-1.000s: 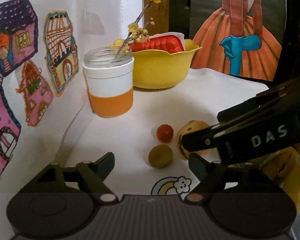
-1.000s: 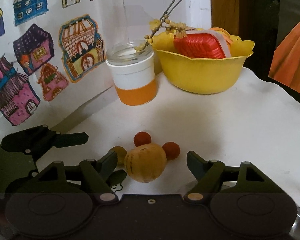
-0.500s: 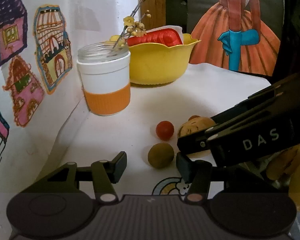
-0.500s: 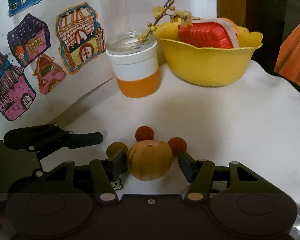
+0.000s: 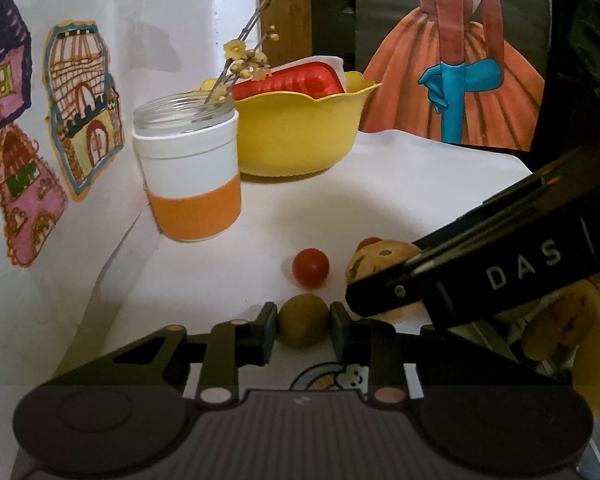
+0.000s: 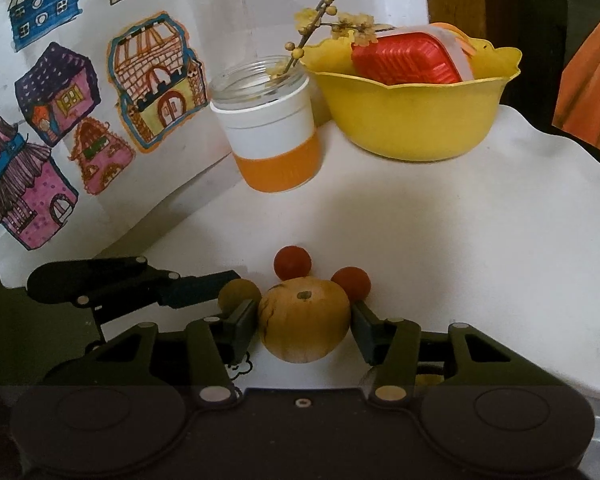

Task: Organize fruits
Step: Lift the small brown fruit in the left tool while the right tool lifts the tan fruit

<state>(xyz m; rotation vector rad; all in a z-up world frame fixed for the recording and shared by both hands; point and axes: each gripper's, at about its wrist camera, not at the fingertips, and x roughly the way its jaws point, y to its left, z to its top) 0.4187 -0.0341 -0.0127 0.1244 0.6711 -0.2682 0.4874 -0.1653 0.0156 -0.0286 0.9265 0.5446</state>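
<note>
Two grips on: left gripper (image 5: 303, 322) clamps the olive-green fruit (image 5: 303, 319); right gripper (image 6: 305, 326) clamps the tan fruit (image 6: 304, 323). Risk: tomatoes (image 6: 292, 262) just ahead may roll if nudged during lifting.

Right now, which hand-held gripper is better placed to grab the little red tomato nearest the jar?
Neither is free: the left hand-held gripper brackets the small green fruit and the right hand-held gripper the big yellow fruit. By position, probably the left: the red tomato sits just beyond its fingertips, unobstructed.
</note>
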